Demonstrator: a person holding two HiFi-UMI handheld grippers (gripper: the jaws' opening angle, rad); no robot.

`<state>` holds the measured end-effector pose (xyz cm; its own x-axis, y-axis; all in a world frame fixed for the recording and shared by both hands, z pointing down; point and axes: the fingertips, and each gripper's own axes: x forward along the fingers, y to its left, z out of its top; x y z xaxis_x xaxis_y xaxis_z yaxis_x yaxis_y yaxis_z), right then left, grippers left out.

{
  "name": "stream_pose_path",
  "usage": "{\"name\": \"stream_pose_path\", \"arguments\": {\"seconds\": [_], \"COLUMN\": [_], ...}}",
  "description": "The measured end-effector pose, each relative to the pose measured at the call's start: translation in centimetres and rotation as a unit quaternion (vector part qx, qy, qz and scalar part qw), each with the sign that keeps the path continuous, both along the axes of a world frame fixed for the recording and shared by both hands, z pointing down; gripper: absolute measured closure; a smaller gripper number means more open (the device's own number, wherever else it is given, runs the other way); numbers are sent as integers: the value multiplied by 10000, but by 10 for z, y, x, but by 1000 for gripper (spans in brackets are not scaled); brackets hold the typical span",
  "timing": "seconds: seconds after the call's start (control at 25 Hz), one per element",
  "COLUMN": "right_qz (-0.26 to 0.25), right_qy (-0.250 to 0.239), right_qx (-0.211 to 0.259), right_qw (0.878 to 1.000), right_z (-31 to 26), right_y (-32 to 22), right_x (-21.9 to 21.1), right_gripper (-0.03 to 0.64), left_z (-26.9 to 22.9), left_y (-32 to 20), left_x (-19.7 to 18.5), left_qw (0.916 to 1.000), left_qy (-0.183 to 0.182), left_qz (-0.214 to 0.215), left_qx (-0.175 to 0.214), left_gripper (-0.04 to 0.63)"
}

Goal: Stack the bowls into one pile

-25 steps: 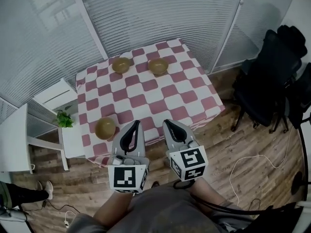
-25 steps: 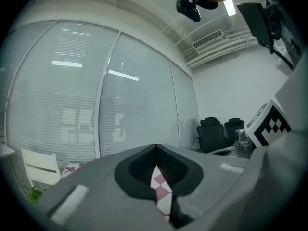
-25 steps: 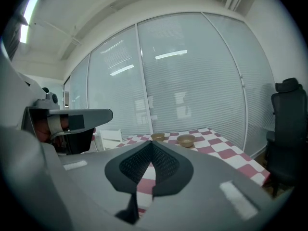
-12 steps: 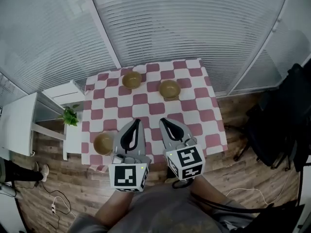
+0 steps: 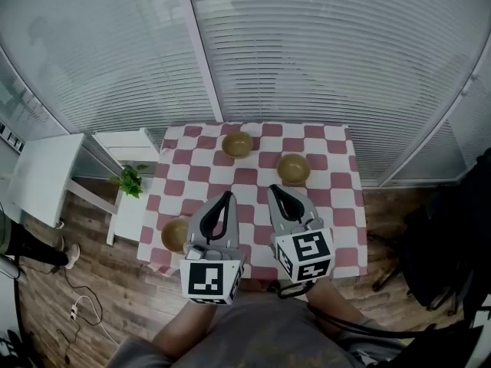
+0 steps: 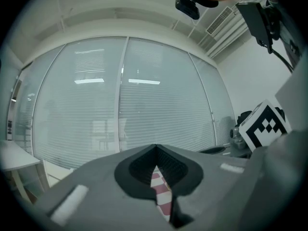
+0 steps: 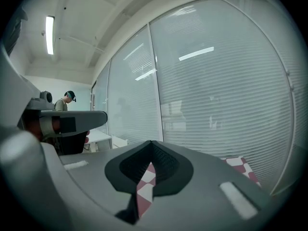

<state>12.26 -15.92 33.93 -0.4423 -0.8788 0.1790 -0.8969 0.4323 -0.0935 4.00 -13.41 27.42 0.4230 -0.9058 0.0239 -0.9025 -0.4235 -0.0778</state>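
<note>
Three tan bowls stand apart on a table with a red-and-white checked cloth (image 5: 253, 176): one at the far middle (image 5: 238, 144), one to its right (image 5: 293, 168), one at the near left corner (image 5: 175, 234). My left gripper (image 5: 227, 196) and right gripper (image 5: 273, 189) hover side by side over the table's near half, both shut with nothing in them. The near-left bowl lies just left of the left gripper. In the left gripper view the tips (image 6: 155, 147) meet, with a sliver of cloth (image 6: 162, 196) showing below. The right gripper view shows the same, tips (image 7: 151, 142) together.
A white side table with a small green plant (image 5: 132, 181) stands left of the checked table, and a larger white desk (image 5: 38, 179) further left. Glass walls with blinds (image 5: 307, 52) close the far side. A black chair (image 5: 460, 236) is at the right. A person's legs (image 5: 19, 244) show at the left edge.
Both grippers have come forward over the table's near edge, still shut. The table now sits squarer and closer below them, and the near-left bowl is beside the left gripper.
</note>
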Motion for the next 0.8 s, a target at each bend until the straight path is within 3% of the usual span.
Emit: {"name": "stream_pose_path", "arguments": {"seconds": [0.48, 0.8], "right_qz": [-93, 41], "right_qy": [409, 416], "right_qx": [-88, -784], "right_qw": [9991, 9960], "right_z": [13, 65], "right_y": [-75, -101], "right_x": [-31, -37], "right_gripper": [591, 591], "left_z": [24, 57], "left_y": [-65, -87], "left_x": [-34, -51], "left_qw": [9994, 9965], "left_qy": [210, 188], "left_qz": [-199, -285], "left_qx": [-203, -767], "left_gripper": [595, 595]}}
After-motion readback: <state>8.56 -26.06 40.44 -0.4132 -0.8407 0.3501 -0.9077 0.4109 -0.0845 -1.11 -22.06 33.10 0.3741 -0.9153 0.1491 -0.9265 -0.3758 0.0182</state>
